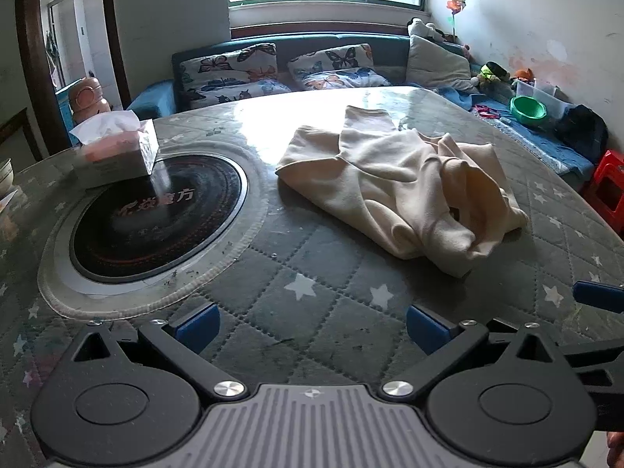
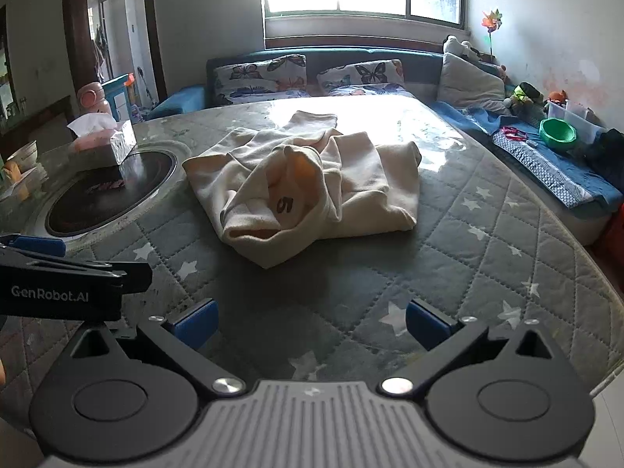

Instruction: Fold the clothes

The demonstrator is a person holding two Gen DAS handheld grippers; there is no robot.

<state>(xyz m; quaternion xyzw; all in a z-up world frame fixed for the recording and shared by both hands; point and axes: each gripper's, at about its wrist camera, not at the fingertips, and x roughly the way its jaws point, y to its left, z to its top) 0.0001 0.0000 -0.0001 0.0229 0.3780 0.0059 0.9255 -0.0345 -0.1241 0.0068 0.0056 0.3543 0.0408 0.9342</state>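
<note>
A cream sweatshirt [image 1: 401, 183] lies crumpled on the quilted star-pattern table [image 1: 312, 292], right of centre in the left wrist view. In the right wrist view the sweatshirt [image 2: 304, 183] is straight ahead, bunched, with a black "5" mark showing inside a fold. My left gripper [image 1: 312, 329] is open and empty, hovering over the table short of the garment. My right gripper [image 2: 312, 327] is open and empty, also short of it. The left gripper's body shows at the left edge of the right wrist view [image 2: 58, 284].
A round black cooktop [image 1: 156, 210] is set into the table at left, with a tissue box [image 1: 117, 148] at its far edge. Bowls [image 2: 23, 156] stand at far left. A sofa with butterfly pillows [image 1: 234, 74] lies beyond. A green bowl [image 2: 557, 132] sits on a bench at right.
</note>
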